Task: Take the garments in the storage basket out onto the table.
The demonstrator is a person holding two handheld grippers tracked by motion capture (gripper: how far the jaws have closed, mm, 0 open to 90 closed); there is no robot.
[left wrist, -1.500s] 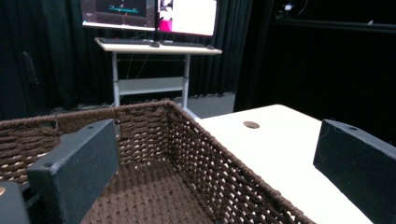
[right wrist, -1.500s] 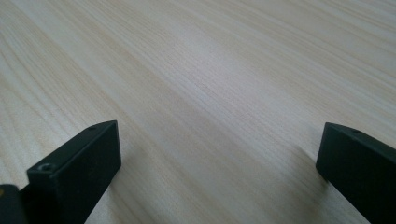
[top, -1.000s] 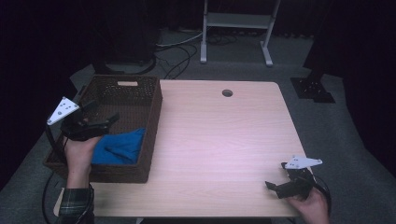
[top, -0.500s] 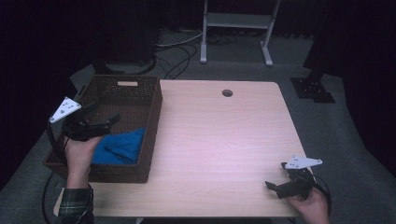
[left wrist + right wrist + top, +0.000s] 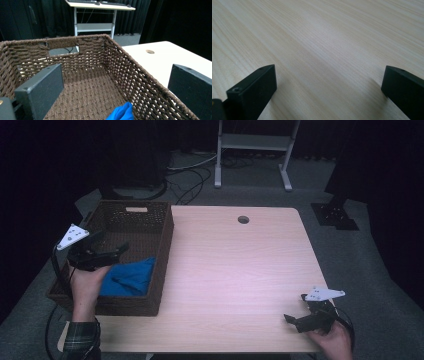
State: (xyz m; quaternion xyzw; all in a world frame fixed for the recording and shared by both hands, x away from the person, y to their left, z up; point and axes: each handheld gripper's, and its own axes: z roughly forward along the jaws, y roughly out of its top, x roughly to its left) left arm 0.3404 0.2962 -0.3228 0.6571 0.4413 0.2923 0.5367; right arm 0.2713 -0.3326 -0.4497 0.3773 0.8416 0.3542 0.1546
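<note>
A pale wooden table has a round cable hole near its far edge; behind it stands a white metal stand on grey carpet; dark cables, perhaps power leads, trail beside it.

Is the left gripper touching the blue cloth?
Apart. The left gripper view shows the left gripper wide open, and the blue cloth lies below in the basket.

Blue cloth cut off by bottom edge
</note>
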